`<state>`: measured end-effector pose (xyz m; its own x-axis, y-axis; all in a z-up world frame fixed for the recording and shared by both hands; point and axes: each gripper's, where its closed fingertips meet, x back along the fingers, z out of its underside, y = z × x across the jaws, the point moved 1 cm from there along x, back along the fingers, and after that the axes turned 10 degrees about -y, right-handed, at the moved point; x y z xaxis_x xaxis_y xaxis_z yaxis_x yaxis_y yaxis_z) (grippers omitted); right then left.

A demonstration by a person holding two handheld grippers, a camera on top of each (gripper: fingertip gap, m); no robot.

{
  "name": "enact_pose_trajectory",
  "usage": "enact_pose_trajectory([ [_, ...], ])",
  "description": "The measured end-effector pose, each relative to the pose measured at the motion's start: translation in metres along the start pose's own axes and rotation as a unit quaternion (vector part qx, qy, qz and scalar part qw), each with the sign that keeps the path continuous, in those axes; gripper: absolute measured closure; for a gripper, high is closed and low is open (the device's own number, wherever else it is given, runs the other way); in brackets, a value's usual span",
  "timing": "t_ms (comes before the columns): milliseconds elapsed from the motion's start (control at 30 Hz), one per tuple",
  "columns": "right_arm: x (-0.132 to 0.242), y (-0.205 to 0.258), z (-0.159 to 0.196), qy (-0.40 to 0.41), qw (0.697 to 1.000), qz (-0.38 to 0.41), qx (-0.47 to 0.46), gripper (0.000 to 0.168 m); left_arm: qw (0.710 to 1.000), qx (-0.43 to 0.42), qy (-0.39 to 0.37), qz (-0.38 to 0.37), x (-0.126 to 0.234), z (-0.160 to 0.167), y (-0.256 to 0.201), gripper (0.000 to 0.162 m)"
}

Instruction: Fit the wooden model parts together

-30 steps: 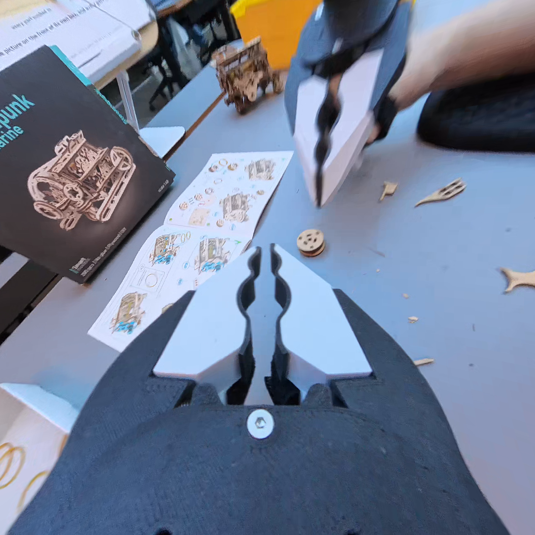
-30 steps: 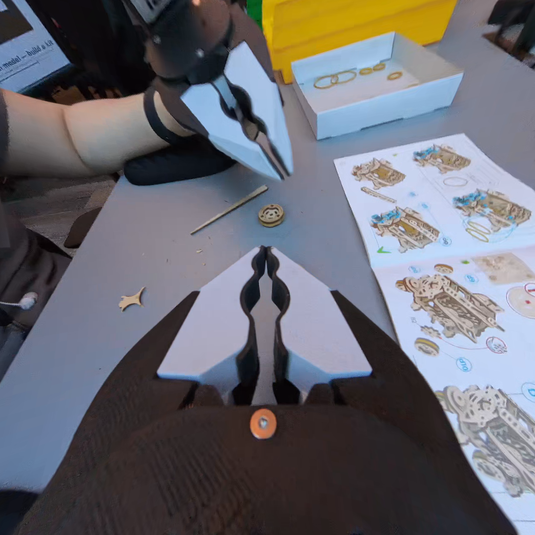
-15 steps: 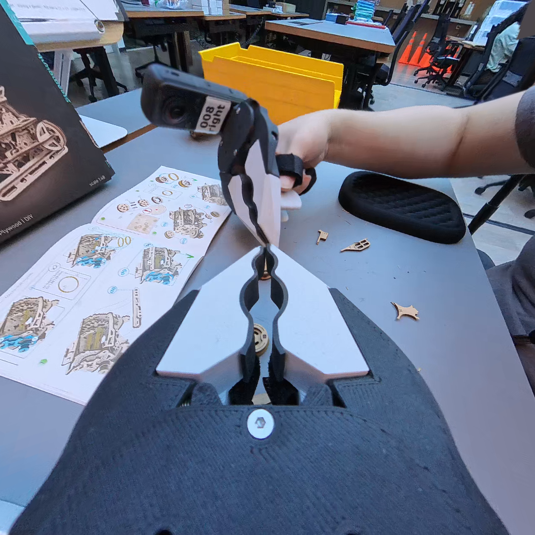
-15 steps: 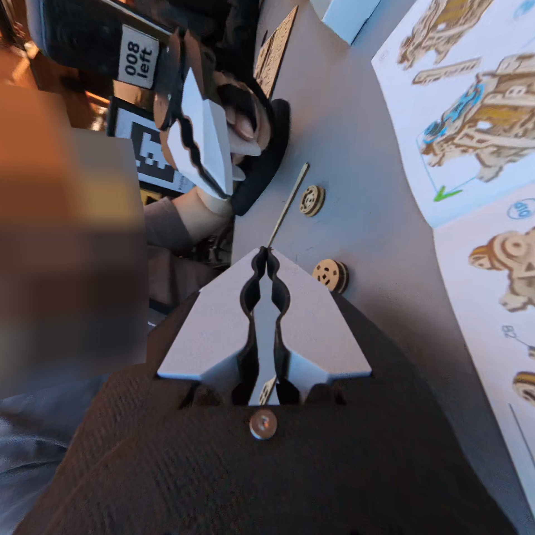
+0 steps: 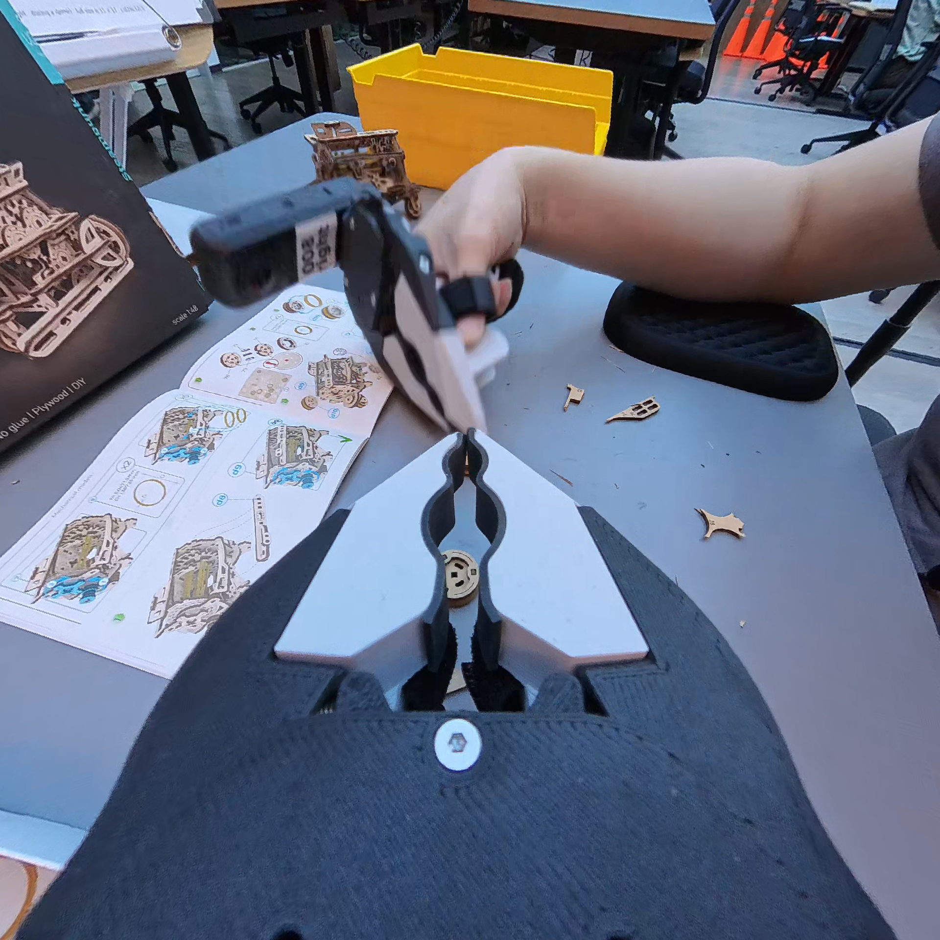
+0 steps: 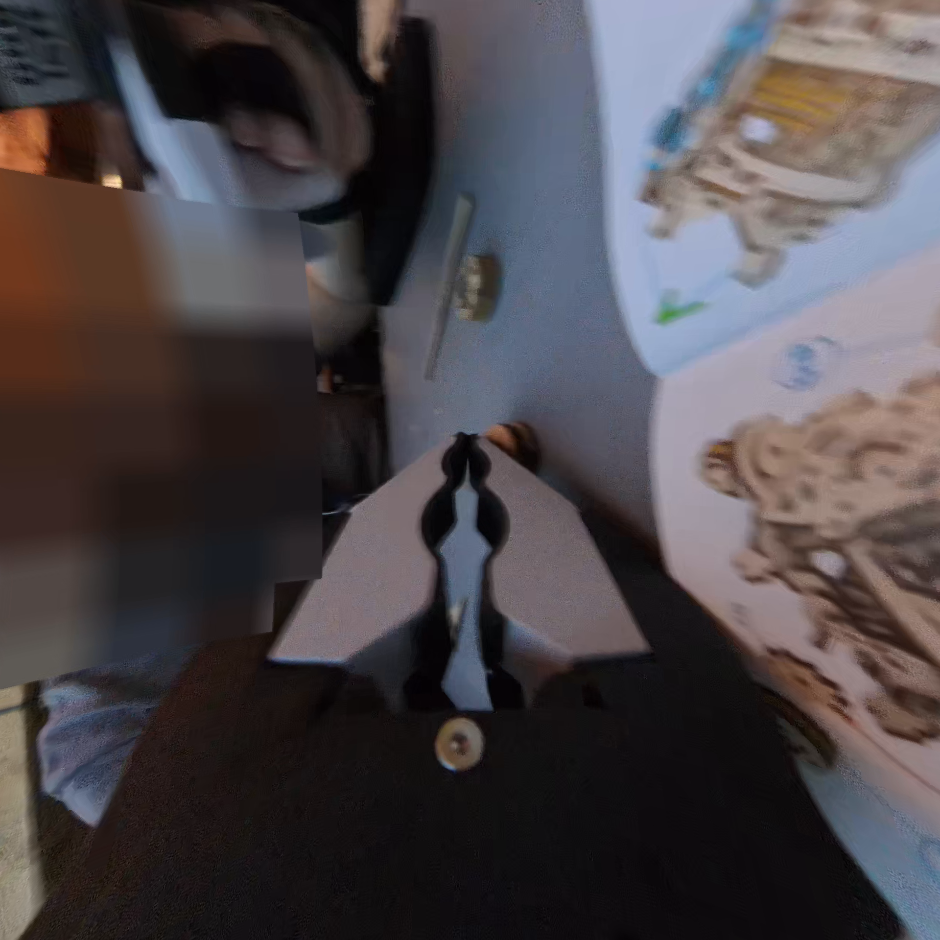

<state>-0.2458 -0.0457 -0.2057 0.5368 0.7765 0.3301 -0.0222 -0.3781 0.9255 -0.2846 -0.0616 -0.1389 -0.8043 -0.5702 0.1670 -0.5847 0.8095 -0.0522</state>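
Both claws, left [image 5: 467, 438] and right [image 5: 460, 419], are pressing their tips together, pinching nothing; right forearm [image 5: 712, 224] is reaching in from 3 o'clock over a wooden wheel [image 5: 459, 577].

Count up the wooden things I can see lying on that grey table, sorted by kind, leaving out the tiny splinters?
Round wooden discs: 2
Thin wooden stick: 1
Flat wooden scraps: 3
Built wooden model: 1
Total: 7
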Motion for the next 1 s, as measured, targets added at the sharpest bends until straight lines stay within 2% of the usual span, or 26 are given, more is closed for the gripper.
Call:
enact_pose_trajectory([
  [33, -0.003, 0.000, -0.001, -0.004, 0.999, -0.023, -0.033, 0.168, 1.000, -0.002, 0.000, 0.000, 0.000, 0.000, 0.000, 0.162],
  [133, -0.003, 0.013, -0.003, -0.014, 0.999, -0.030, 0.001, 0.168, 1.000, -0.005, 0.004, 0.002, 0.000, 0.001, -0.001, 0.162],
  [267, 0.001, 0.070, -0.014, -0.054, 0.988, -0.133, 0.063, 0.168, 1.000, -0.011, 0.009, 0.004, 0.000, 0.002, -0.002, 0.162],
  [300, -0.005, 0.057, -0.011, -0.043, 0.993, -0.096, 0.057, 0.168, 1.000, -0.013, 0.009, 0.004, 0.000, 0.001, -0.003, 0.162],
  [333, -0.013, 0.019, -0.003, -0.012, 0.999, 0.000, 0.035, 0.168, 1.000, -0.014, 0.008, 0.004, 0.000, 0.001, -0.003, 0.162],
  [367, -0.018, 0.005, 0.001, -0.001, 1.000, 0.014, -0.004, 0.168, 1.000, -0.014, 0.008, 0.003, 0.000, 0.001, -0.003, 0.162],
  [400, -0.020, 0.007, 0.001, -0.004, 1.000, -0.001, -0.019, 0.168, 1.000, -0.013, 0.008, 0.003, 0.000, 0.002, -0.003, 0.162],
  [467, -0.017, 0.021, 0.003, 0.000, 1.000, -0.011, 0.023, 0.168, 1.000, -0.014, 0.011, 0.002, 0.000, 0.002, -0.003, 0.162],
  [533, -0.014, 0.066, -0.006, -0.036, 0.992, -0.113, 0.045, 0.168, 1.000, -0.019, 0.011, 0.001, 0.000, 0.002, -0.003, 0.162],
  [567, -0.016, 0.065, -0.001, -0.023, 0.993, -0.103, 0.059, 0.168, 1.000, -0.019, 0.011, 0.000, 0.000, 0.002, -0.003, 0.162],
  [600, -0.022, 0.045, 0.005, -0.003, 0.997, -0.048, 0.063, 0.168, 1.000, -0.020, 0.011, -0.001, 0.000, 0.002, -0.002, 0.162],
  [633, -0.026, 0.009, 0.011, 0.016, 0.998, 0.039, 0.044, 0.168, 1.000, -0.019, 0.010, -0.001, 0.000, 0.001, -0.002, 0.162],
  [667, -0.030, 0.013, 0.011, 0.009, 1.000, -0.003, -0.010, 0.168, 1.000, -0.018, 0.009, -0.001, 0.001, 0.002, -0.002, 0.162],
  [733, -0.027, 0.016, 0.012, 0.013, 1.000, 0.006, 0.021, 0.168, 1.000, -0.015, 0.010, -0.001, 0.001, 0.002, -0.002, 0.162],
  [767, -0.025, 0.036, 0.009, 0.000, 0.999, -0.034, 0.040, 0.168, 1.000, -0.016, 0.011, -0.001, 0.001, 0.002, -0.002, 0.162],
  [800, -0.021, 0.065, 0.003, -0.023, 0.992, -0.109, 0.052, 0.168, 1.000, -0.019, 0.010, -0.002, 0.001, 0.002, -0.002, 0.162],
  [833, -0.020, 0.068, 0.004, -0.022, 0.992, -0.105, 0.062, 0.168, 1.000, -0.022, 0.010, -0.002, 0.001, 0.001, -0.002, 0.162],
  [867, -0.023, 0.032, 0.011, 0.008, 0.997, 0.005, 0.076, 0.168, 1.000, -0.025, 0.009, -0.003, 0.002, 0.000, -0.002, 0.162],
  [900, -0.025, 0.012, 0.013, 0.016, 0.996, 0.043, 0.071, 0.168, 1.000, -0.026, 0.008, -0.004, 0.002, 0.000, -0.002, 0.162],
  [967, -0.028, 0.014, 0.014, 0.008, 1.000, -0.002, 0.008, 0.168, 1.000, -0.022, 0.007, -0.006, 0.003, 0.000, 0.000, 0.162],
  [1000, -0.026, 0.016, 0.014, 0.008, 0.999, 0.005, 0.031, 0.168, 1.000, -0.020, 0.008, -0.006, 0.003, 0.001, 0.001, 0.162],
])
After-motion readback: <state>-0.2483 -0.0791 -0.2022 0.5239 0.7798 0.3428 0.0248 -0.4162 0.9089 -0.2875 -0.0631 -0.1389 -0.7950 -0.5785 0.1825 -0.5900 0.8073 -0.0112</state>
